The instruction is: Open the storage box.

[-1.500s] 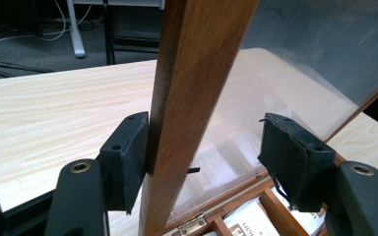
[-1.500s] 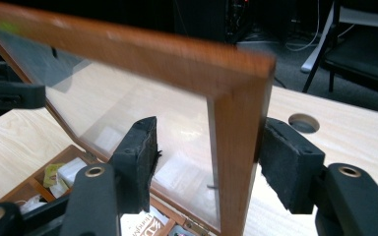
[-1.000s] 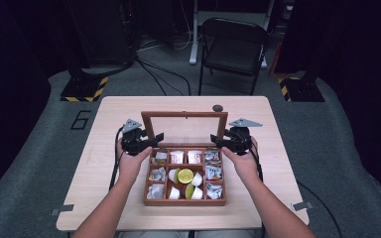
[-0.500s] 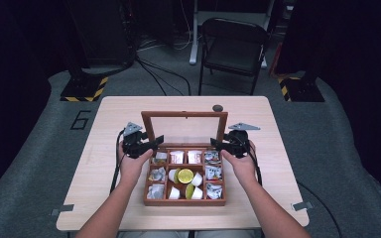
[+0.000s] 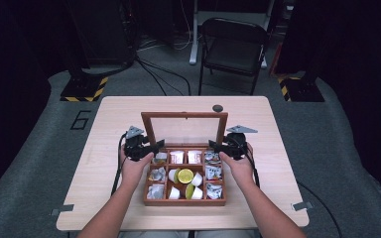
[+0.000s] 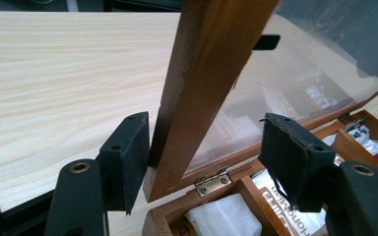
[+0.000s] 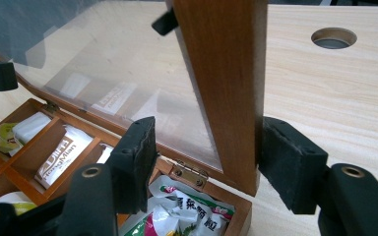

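A wooden compartment box sits on the table with its glass-paned lid standing upright. My left gripper is open at the lid's left edge. In the left gripper view the gripper straddles the lid's wooden side rail, which touches the left pad. My right gripper is open at the lid's right edge. In the right gripper view the gripper straddles the other rail, which rests against the right pad. Brass hinges join lid and box.
The box holds tea packets, white cups and a yellow round item. A cable hole lies in the table behind the lid. A black folding chair stands beyond the far edge.
Both grippers have come slightly nearer and lower, toward the base of the lid. The lid stays upright.
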`<state>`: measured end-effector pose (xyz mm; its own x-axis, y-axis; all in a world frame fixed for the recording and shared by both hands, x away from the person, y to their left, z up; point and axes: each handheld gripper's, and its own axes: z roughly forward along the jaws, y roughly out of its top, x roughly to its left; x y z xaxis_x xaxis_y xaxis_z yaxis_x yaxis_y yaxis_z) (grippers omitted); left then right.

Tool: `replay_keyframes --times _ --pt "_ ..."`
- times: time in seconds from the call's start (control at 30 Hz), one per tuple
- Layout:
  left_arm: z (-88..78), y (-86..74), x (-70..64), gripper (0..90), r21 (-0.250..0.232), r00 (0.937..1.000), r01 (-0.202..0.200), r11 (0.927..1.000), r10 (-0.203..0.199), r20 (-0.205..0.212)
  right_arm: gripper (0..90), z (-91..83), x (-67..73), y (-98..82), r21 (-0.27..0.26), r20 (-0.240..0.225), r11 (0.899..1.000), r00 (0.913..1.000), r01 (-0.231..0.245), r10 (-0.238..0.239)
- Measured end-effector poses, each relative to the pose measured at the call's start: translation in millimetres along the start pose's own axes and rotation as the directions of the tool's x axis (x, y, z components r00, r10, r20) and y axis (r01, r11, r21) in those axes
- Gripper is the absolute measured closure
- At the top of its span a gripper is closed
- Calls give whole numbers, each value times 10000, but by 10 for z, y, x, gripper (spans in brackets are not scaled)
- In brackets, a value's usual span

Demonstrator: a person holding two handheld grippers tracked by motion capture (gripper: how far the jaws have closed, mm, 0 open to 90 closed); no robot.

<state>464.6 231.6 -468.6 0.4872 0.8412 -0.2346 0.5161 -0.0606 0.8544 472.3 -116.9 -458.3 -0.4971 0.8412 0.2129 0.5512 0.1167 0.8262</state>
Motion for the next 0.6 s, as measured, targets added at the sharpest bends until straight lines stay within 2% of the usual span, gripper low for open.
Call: replay_keyframes --times 0.33,0.43,0.53,0.6 --pt "24 4 12 359 23 10000 -22 10000 22 -28 392 37 -24 -5 -93 -39 9999 9999 -137 137" --pt "38 15 9 364 25 9999 67 10000 -66 -95 392 46 -17 3 -254 19 9996 9999 -99 100" --pt "49 22 -2 363 59 9999 39 10000 -38 -145 395 60 -3 6 -251 124 9995 9998 169 -166" --pt "45 28 2 365 117 9999 69 9999 -67 -116 404 68 -3 10 -274 154 9995 9998 143 -139"
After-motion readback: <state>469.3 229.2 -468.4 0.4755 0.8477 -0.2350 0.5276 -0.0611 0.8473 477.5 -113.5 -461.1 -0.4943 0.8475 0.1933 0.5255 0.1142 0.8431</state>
